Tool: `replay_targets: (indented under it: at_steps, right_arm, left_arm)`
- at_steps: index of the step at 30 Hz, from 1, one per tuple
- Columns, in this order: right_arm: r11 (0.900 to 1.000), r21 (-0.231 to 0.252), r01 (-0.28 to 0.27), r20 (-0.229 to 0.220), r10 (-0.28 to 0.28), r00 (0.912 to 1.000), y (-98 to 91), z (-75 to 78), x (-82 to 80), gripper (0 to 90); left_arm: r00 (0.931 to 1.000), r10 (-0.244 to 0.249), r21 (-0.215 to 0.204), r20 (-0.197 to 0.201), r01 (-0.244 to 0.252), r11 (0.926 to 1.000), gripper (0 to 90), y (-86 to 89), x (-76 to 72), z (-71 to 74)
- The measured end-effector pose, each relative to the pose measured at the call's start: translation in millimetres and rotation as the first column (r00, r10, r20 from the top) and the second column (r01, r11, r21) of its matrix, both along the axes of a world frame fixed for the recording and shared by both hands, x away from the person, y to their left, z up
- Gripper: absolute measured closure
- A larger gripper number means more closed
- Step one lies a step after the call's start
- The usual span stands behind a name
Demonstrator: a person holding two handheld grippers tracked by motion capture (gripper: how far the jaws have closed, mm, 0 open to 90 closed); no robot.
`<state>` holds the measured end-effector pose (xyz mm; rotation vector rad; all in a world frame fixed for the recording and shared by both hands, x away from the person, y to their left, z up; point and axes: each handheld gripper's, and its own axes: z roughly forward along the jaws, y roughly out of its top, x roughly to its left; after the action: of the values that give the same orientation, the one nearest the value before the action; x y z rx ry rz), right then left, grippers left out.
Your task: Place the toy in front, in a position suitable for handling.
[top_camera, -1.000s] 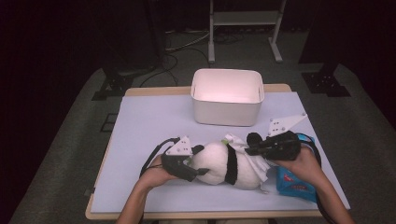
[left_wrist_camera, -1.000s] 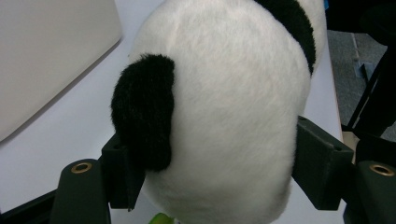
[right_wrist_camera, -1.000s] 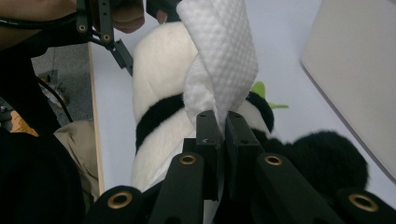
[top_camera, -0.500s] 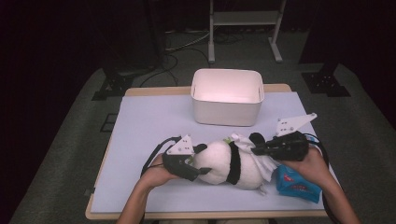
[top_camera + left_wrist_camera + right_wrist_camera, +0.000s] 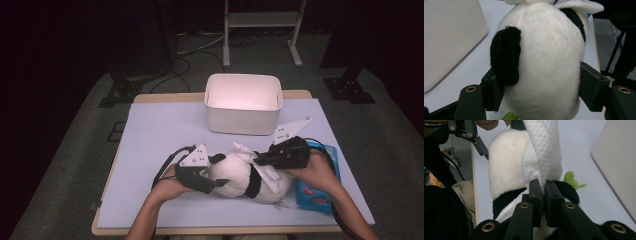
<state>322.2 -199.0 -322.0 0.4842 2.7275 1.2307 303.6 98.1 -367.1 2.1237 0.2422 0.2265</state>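
A black-and-white panda plush (image 5: 235, 175) lies on the table (image 5: 160, 130) near the front edge. My left gripper (image 5: 215, 182) holds its head from the left. In the left gripper view the pads (image 5: 492, 88) press into the white fur (image 5: 549, 57) on both sides, below a black ear (image 5: 505, 55), and the jaws have just been closing a little further on it. My right gripper (image 5: 257, 161) comes in from the right, shut on a white textured wipe (image 5: 546, 150). The wipe (image 5: 245, 151) lies draped over the panda's body.
A white rectangular bin (image 5: 242, 117) stands at the back middle of the table. A blue pack of wipes (image 5: 312, 192) lies at the front right under my right hand. A small green piece (image 5: 571, 178) sticks out beside the panda.
My right gripper shifted right with the wipe, then came back left over the panda's body. The left gripper stayed on the head.
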Motion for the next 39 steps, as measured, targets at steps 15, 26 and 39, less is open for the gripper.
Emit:
replay_targets:
  at_steps: [15,26,39]
  right_arm:
    - [0.9996,0.001,0.03,-0.028,-0.03,0.9992,-21.5,-7.0,-5.1,84.7]
    - [0.9998,0.008,0.019,-0.051,-0.019,0.9985,-33.1,-13.5,-12.3,84.9]
    - [0.9995,0.024,0.021,-0.051,-0.02,0.9985,-29.0,-11.6,-7.7,84.9]
  left_arm:
    - [0.9992,0.005,-0.006,-0.039,-0.006,1.0,23.7,2.3,3.9,-3.3]
    - [0.9823,-0.038,-0.081,-0.184,0.024,0.9965,7.1,6.6,17.4,-19.3]
    - [0.9841,-0.043,-0.147,-0.172,0.018,0.989,34.1,12.0,24.3,-22.8]
